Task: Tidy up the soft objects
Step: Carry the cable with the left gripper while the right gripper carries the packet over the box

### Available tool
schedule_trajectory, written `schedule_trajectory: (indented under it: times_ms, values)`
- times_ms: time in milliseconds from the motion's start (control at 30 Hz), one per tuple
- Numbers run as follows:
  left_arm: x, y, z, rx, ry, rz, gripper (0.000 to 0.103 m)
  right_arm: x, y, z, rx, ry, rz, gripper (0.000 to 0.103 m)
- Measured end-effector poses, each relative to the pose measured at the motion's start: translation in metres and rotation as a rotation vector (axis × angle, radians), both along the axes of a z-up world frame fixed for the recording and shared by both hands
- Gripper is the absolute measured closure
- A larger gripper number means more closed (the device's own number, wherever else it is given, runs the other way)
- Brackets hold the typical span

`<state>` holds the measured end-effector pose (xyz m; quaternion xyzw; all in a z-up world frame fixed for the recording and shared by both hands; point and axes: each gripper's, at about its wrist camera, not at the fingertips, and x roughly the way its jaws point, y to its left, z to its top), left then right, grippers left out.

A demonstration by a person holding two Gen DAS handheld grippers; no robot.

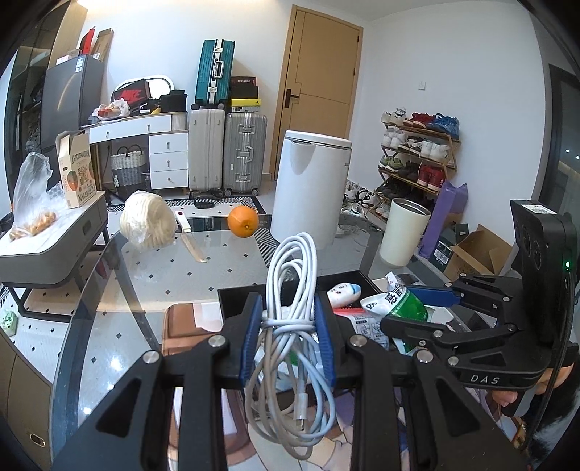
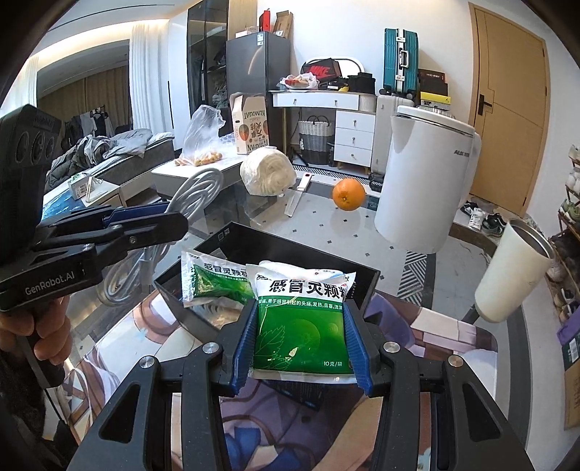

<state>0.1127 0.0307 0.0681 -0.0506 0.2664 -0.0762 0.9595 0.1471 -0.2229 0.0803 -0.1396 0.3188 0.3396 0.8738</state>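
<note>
Both views are bright and evenly lit by soft, cool daylight, with no hard shadows. A ceiling light (image 1: 81, 1) flares at the top left corner of the left wrist view. The glass worktop (image 1: 203, 268) mirrors the room, and pale sheen washes across it around the orange (image 1: 243, 221), which throws only a faint reflection below itself. Focus is crisp from the near black arms to the far door (image 2: 511, 105). Fisheye distortion bends that door and the walls near it, and dark vignette fills all the corners. No motion blur shows.
</note>
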Motion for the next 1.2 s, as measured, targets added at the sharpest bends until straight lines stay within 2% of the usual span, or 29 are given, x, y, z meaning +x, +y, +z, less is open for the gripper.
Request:
schedule_trajectory:
  times_ms: [500, 833, 1100, 1200]
  values:
    - [0.03, -0.004, -0.014, 0.025, 0.053, -0.026, 0.076, 0.022, 0.017, -0.012, -0.023, 0.028, 0.034, 0.057]
    - [0.044, -0.007, -0.012, 0.036, 0.051, -0.036, 0.076, 0.029, 0.024, -0.015, -0.044, 0.031, 0.051, 0.057]
    - [0.056, -0.009, -0.028, 0.044, 0.095, -0.053, 0.078, 0.032, 0.038, -0.03, -0.131, 0.043, 0.094, 0.057]
    - [0.056, -0.008, -0.028, 0.037, 0.098, -0.061, 0.078, 0.038, 0.038, -0.032, -0.127, 0.07, 0.095, 0.057]
